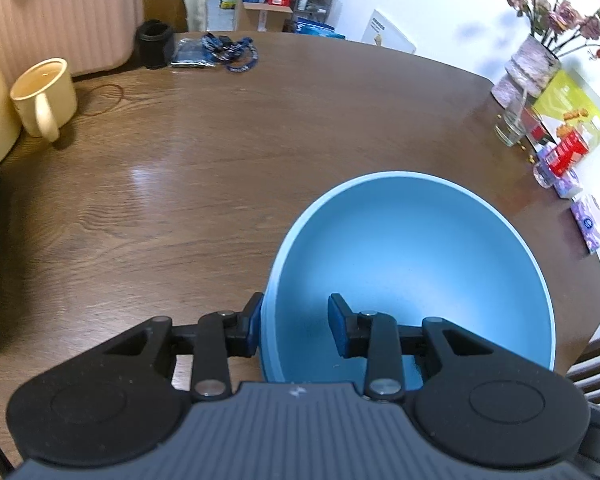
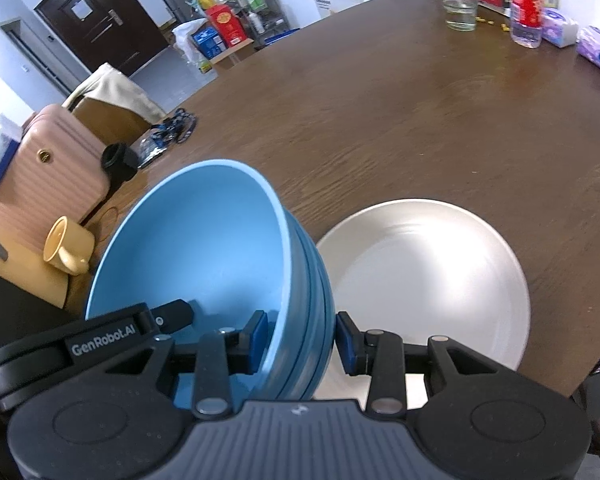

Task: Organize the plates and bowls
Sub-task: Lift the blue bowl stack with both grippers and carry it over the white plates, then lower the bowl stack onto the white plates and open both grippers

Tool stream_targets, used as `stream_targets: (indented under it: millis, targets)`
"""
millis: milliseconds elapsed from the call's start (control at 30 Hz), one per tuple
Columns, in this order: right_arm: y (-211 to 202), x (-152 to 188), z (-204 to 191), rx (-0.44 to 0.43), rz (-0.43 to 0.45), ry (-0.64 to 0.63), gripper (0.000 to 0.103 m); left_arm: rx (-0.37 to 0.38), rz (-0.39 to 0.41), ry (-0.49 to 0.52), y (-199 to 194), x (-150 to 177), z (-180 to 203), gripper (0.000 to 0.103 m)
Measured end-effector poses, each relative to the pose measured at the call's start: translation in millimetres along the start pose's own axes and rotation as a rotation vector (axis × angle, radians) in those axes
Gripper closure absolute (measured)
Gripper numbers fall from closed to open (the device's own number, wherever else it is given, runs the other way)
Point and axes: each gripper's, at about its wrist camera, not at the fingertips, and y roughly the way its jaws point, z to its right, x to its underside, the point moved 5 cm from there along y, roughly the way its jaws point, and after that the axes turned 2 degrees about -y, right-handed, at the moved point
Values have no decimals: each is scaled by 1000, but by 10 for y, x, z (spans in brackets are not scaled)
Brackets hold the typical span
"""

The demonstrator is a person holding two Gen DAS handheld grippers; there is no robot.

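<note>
While both grippers straddle the blue bowl's [image 2: 204,248] rim near the table's [image 2: 420,120] front edge, left gripper [image 1: 296,326] and right gripper [image 2: 301,340] apparently unclamped, the white plate [image 2: 428,272] beside it awaits sorting, so little looks done.

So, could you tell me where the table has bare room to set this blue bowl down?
The widest bare wood runs from the blue bowl toward the yellow mug and black cup. The far right edge is crowded: a glass, vase and tissue packs. The white plate sits beside the bowl.
</note>
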Motion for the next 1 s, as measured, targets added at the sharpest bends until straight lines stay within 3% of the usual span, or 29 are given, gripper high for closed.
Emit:
stream_targets:
  millis: [500, 1000]
  targets:
    - [-1, -39, 583, 59, -8, 40, 68, 41, -54, 17, 309, 166, 489, 69]
    - [124, -72, 839, 101, -27, 13, 69, 44, -88, 7, 546, 309, 701, 68]
